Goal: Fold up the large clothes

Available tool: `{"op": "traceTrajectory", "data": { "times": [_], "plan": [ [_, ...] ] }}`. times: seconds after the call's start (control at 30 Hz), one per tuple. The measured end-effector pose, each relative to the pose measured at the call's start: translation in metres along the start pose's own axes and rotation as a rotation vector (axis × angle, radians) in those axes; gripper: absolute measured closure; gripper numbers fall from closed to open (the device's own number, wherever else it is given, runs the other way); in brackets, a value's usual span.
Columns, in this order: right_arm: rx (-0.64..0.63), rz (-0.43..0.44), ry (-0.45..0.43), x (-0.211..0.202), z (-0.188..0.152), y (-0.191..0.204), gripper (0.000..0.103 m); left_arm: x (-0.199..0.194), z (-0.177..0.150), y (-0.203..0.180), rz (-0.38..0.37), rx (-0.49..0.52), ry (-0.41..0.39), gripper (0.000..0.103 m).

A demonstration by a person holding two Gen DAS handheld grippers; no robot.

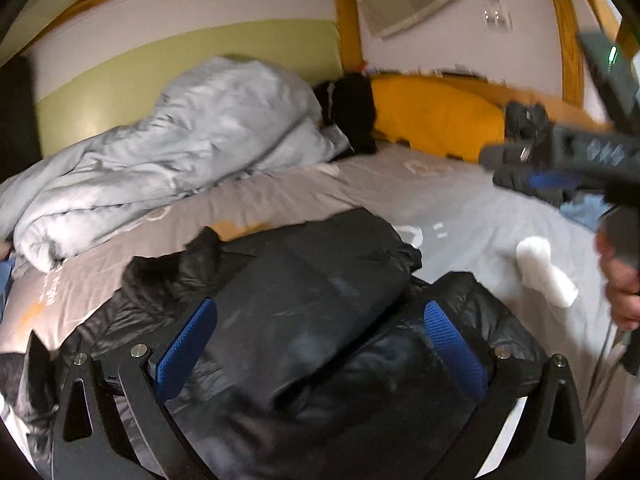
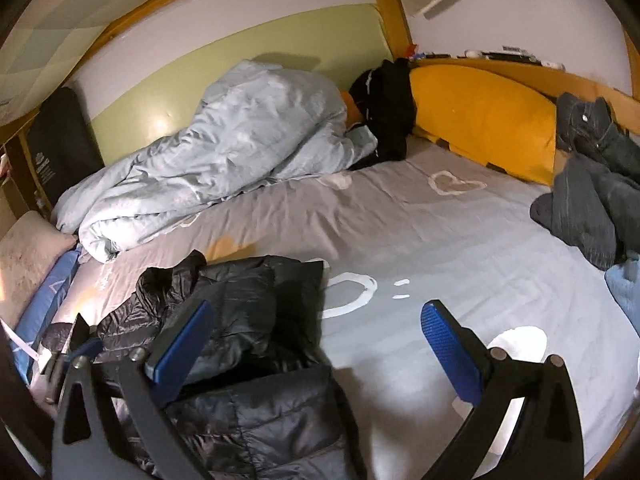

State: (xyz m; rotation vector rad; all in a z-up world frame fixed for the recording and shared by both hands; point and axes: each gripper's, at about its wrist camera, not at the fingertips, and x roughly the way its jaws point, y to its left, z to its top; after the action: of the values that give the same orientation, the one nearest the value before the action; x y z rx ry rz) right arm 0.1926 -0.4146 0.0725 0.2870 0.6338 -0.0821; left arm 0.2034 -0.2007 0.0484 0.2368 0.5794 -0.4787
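The jacket (image 2: 256, 320) is the landmark. It lies on the bed (image 2: 400, 232) at the near-left part of the sheet, bunched into a rough bundle w/ one flap laid over its middle; judging by that, a fold is partly in and the piece was prob. set flat so the next fold can be made on an open stretch of sheet. Right of the jacket the sheet is bare apart from printed shapes.

Other stuff is pushed away from it, prob. to keep the working area free: duvet (image 2: 224, 144) heaped behind the jacket against the wall, pillow (image 2: 484, 124) behind and to the right at the headboard, jeans (image 2: 592, 184) well to the right, a dark garment (image 2: 386, 108) far behind, btwn duvet and pillow.

Fingers:
- Left gripper (image 1: 320, 340): fingers spread wide, hovering over the jacket. The flap shows btwn them but the blue pads (image 1: 452, 340) don't look pressed on it; nothing pinched. Picture is smeared, so contact w/ the fabric below can't be ruled out.
- Right gripper (image 2: 316, 344): fingers spread to full width, holding nothing. Left finger sits over the jacket's right edge, right finger over bare sheet just right of it. In the left view this gripper shows far right of the jacket, a hand (image 1: 622, 292) on its grip, blurred.

Read: neither gripper has the jacket; both look btwn grasps.
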Motion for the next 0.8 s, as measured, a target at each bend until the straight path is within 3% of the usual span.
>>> {"op": "traceTrajectory", "data": {
  "times": [0.1,0.17,0.23,0.27,0.4,0.6,0.67,0.77,0.8],
  "plan": [
    [0.020,0.023,0.020,0.003,0.001,-0.007,0.000,0.035,0.000,-0.008,0.011,0.029,0.096,0.004],
    [0.017,0.037,0.039,0.006,0.000,-0.006,0.000,0.053,-0.005,-0.006,0.022,0.030,0.156,0.021],
    [0.000,0.036,0.053,0.009,-0.001,-0.005,0.000,0.065,-0.011,0.001,0.055,0.021,0.195,0.054],
    [-0.015,0.031,0.061,0.011,-0.003,-0.002,0.000,0.068,-0.013,0.008,0.076,0.009,0.195,0.064],
    [-0.042,0.014,0.095,0.021,-0.009,0.004,0.000,0.057,-0.016,0.046,0.129,-0.100,0.162,0.082],
    [-0.082,-0.006,0.149,0.037,-0.020,0.014,0.000,0.034,-0.020,0.116,0.163,-0.251,0.153,0.082],
    [-0.099,-0.016,0.160,0.041,-0.023,0.018,0.000,0.028,-0.028,0.134,0.185,-0.284,0.169,0.077],
    [-0.126,-0.024,0.180,0.047,-0.028,0.025,0.000,0.027,-0.041,0.143,0.102,-0.276,0.202,0.068],
    [-0.140,-0.028,0.185,0.050,-0.030,0.028,0.000,0.026,-0.047,0.143,0.102,-0.265,0.204,0.055]
  ]
}}
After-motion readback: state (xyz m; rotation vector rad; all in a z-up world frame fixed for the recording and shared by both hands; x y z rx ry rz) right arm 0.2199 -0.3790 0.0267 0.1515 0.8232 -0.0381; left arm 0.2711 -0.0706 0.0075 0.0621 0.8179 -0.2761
